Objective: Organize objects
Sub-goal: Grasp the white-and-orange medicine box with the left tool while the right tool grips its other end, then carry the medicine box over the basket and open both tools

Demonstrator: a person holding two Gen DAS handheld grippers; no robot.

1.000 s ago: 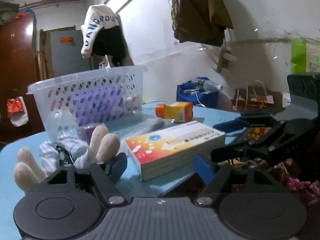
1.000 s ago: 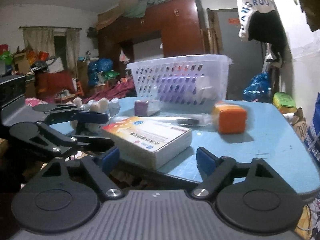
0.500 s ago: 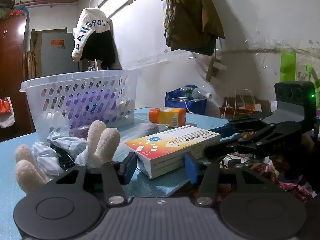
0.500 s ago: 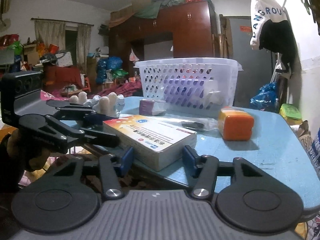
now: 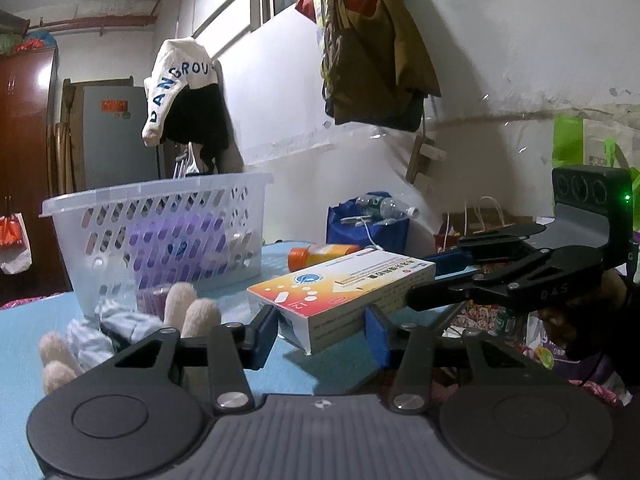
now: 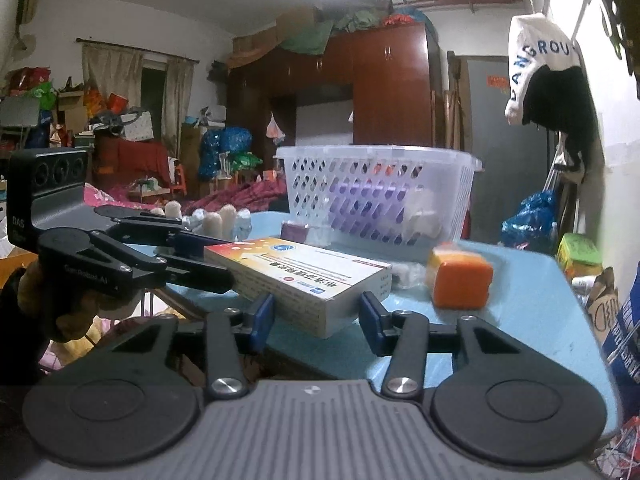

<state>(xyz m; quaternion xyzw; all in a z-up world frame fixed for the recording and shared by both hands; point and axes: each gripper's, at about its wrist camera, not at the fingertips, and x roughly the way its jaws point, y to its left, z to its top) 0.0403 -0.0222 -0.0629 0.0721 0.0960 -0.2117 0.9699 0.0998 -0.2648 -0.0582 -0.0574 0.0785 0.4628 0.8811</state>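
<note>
A white and orange medicine box [image 5: 340,292] is held tilted just above the blue table [image 5: 24,328]. My left gripper [image 5: 322,330] is shut on one end of it. My right gripper [image 6: 316,314] is shut on the other end of the box [image 6: 304,278]. Each gripper shows in the other's view, the right one [image 5: 448,280] and the left one [image 6: 200,256]. A white perforated basket [image 5: 160,236] stands behind and holds purple packs.
An orange-capped bottle [image 6: 460,282] lies on the table beside the box. A plush toy with beige paws [image 5: 120,328] lies at the left. A small purple box [image 6: 294,232] sits by the basket [image 6: 380,196]. The table edge is close to both grippers.
Both grippers have closed from open onto the ends of the medicine box, and the box has lifted and tilted off the table.
</note>
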